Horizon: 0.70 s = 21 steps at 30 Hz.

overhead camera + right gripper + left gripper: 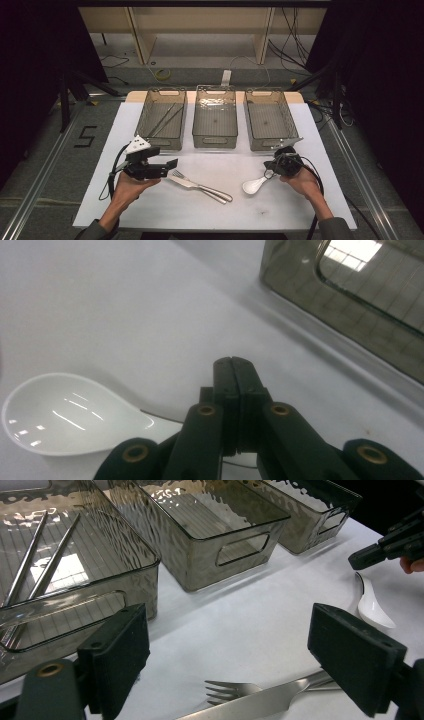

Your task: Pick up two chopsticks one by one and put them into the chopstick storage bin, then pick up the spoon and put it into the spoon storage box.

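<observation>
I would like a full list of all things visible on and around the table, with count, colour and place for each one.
bins: three, smoky clear plastic, side by side along the table's far edge
chopsticks: two, metal, in the left bin
fork: one, silver, on the table's near middle
knife: one, silver, lying beside the fork
spoon: one, white, on the table at the right
table: one, white top
left hand-held gripper: black, jaws open above the fork
right hand-held gripper: black, jaws shut at the spoon's handle; whether they pinch it I cannot tell
</observation>
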{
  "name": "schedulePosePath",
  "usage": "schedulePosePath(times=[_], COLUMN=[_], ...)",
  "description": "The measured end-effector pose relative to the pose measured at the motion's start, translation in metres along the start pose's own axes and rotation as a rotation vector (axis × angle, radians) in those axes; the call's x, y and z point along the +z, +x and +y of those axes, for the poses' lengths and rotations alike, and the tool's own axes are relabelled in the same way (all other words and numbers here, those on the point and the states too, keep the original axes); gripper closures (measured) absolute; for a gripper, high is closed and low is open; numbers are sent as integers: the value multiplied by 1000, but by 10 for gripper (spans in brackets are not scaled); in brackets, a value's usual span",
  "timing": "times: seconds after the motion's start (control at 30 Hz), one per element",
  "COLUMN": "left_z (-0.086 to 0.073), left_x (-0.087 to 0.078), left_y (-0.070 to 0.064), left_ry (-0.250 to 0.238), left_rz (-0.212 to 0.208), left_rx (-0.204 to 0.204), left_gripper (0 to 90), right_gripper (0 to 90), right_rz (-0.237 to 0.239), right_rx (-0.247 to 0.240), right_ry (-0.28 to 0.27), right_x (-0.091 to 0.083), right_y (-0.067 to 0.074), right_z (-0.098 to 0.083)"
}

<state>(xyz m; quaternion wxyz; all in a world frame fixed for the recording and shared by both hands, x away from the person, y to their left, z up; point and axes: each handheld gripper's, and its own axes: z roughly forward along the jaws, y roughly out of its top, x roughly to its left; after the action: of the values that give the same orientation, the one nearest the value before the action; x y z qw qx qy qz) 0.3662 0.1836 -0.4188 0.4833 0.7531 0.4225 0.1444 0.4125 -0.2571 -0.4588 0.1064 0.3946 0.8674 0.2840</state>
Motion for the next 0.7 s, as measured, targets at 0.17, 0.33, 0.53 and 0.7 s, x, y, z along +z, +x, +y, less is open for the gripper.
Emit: schedulePosePath(times=[0.17, 0.33, 0.53, 0.7], left_z=[-2, -2, -3, -3], left_x=[-3, -3, -1, -2], left_y=[-1, -2, -5, -6], left_ry=[-4, -6, 9, 1], left_rz=[10, 7, -1, 1], left_rx=[18, 20, 49, 52], left_gripper=[162, 162, 161, 162], right_gripper=[900, 900, 900, 900], right_rz=[6, 15, 17, 31], right_rx=[3, -2, 15, 15], right_ry=[43, 97, 137, 175], right_x=[4, 8, 1, -9], right_y=[1, 0, 3, 10], right_z=[-1, -5, -11, -21])
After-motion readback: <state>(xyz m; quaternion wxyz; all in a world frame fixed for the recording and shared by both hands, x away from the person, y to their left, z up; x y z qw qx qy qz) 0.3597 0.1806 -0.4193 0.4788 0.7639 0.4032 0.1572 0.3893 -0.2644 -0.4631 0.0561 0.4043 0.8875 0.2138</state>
